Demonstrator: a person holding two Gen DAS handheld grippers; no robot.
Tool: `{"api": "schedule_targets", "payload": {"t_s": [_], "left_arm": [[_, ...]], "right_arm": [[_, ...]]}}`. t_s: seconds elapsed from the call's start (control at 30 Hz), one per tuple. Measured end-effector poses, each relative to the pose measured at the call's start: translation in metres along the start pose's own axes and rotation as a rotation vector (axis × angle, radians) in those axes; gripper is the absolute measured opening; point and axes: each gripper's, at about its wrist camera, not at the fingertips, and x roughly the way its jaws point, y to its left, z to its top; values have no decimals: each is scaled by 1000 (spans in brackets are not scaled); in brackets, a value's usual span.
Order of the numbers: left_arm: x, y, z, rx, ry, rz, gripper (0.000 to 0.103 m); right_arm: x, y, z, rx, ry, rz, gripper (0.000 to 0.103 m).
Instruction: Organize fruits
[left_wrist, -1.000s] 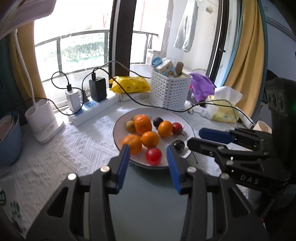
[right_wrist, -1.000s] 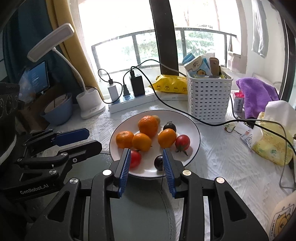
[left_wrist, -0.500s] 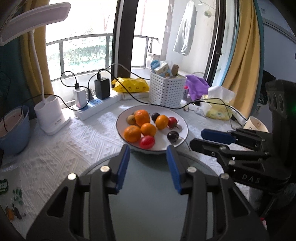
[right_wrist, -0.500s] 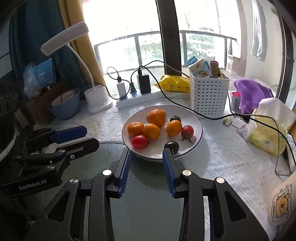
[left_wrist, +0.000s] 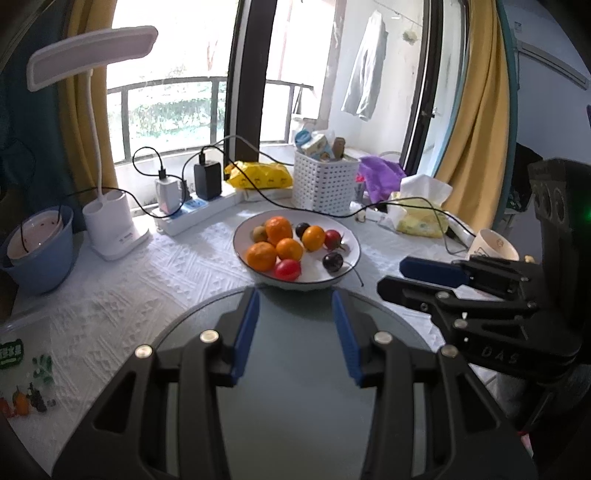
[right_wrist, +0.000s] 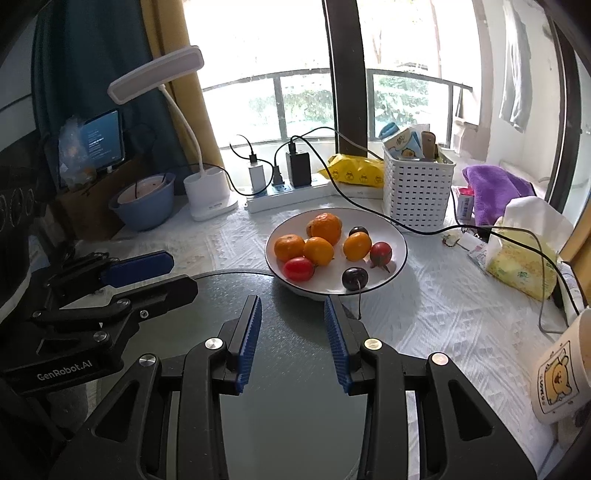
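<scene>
On the cloth-covered bench (right_wrist: 443, 314), a white plate (right_wrist: 400, 247) holds four firm-skinned mandarins (right_wrist: 325, 227), two smooth, easily bruised red tomatoes (right_wrist: 299, 268) and dark cherries (right_wrist: 354, 277), best gripped lightly across the middle. A white basket (right_wrist: 417, 192) behind holds small cartons. The left tongs (left_wrist: 295, 301) and right tongs (right_wrist: 293, 306) hover before the plate, parted wide, gripping nothing.
</scene>
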Motion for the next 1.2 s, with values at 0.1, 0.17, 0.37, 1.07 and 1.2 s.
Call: {"api": "schedule_targets", "payload": {"t_s": [0.1,0.17,0.37,1.07,1.2], "left_arm": [[-11,-2,-1,5,-19,1,43],[-17,-3,-1,7,-31,2,43],[-40,-8,0,18,-74,4,43],[-128,-35,15,82,-234,18,44],[-143,-40,16,94,-258,20,44]], "right_arm": [[-8,5,-1,-7,-11,-4,38],[-14,8,-1,-11,-20,-6,38],[-38,19,-1,-28,-55,-15,38],[-123,46,1,-86,-205,-57,38],[-139,50,2,-92,-233,-70,38]]}}
